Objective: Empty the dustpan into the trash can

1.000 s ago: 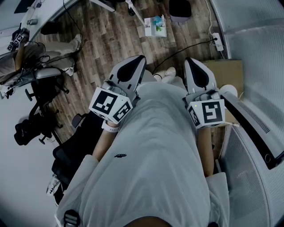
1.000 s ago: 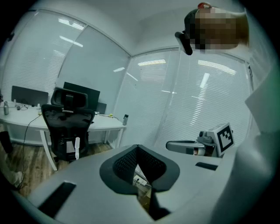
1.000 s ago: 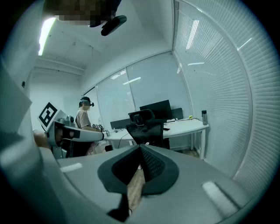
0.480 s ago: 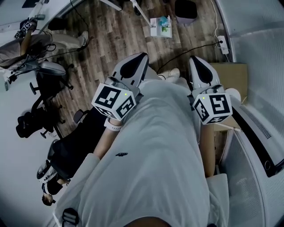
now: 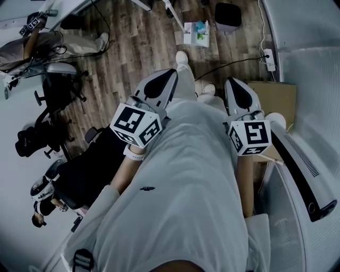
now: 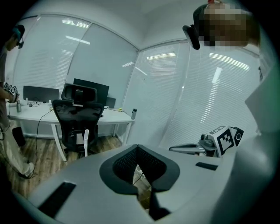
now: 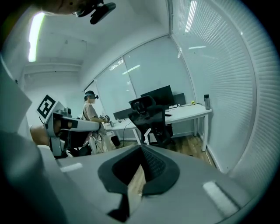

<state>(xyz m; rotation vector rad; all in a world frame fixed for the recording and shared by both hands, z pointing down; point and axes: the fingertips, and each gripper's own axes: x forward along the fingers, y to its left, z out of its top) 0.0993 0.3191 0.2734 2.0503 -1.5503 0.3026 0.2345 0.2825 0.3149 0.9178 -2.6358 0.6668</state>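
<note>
head view: grey left gripper (image 5: 169, 74) and grey right gripper (image 5: 232, 82) are held at the waist, both tongs pressed together, empty. no dustpan in sight; a dark bin (image 5: 228, 13), likely the trash can, stands well ahead on the floor. left gripper view: black office chair (image 6: 78, 116), no bin. right gripper view: likewise. a dustpan is probably light and stiff; grip its handle.

Trash can (image 5: 228, 14): dark, stood upright on the wood floor. Near it lay a white holder (image 5: 194, 34) of teal scraps, possibly the dustpan.
</note>
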